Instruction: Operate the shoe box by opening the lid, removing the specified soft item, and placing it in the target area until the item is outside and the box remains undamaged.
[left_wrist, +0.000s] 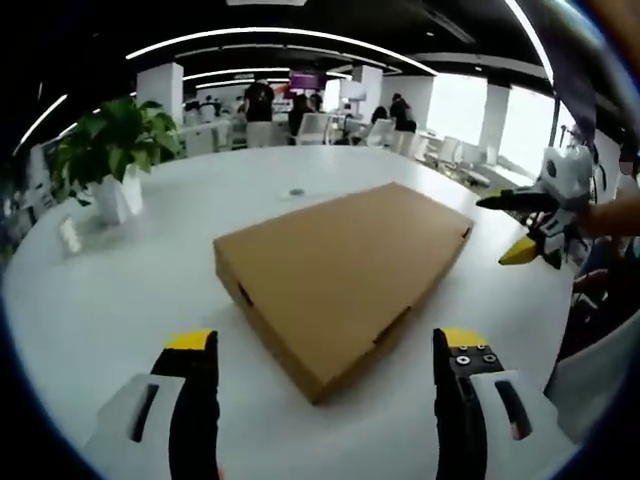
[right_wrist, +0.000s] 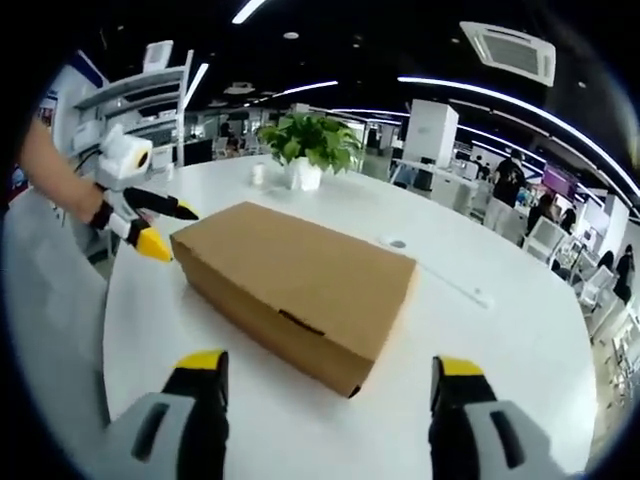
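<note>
A closed brown cardboard shoe box (left_wrist: 340, 270) lies flat on the round white table (left_wrist: 130, 290); its lid is down and nothing of its contents shows. My left gripper (left_wrist: 325, 345) is open, its yellow-tipped jaws standing wide apart just short of the box's near corner. In the left gripper view the right gripper (left_wrist: 525, 228) hovers open past the box's right end. In the right gripper view my right gripper (right_wrist: 330, 368) is open before the box (right_wrist: 300, 275), and the left gripper (right_wrist: 160, 225) hangs open at the box's left end, held by a hand.
A potted green plant (left_wrist: 110, 150) in a white pot stands on the table beyond the box, also seen as the plant (right_wrist: 310, 145) in the right gripper view. A small round inset (right_wrist: 398, 243) sits in the tabletop. Chairs and people fill the office behind.
</note>
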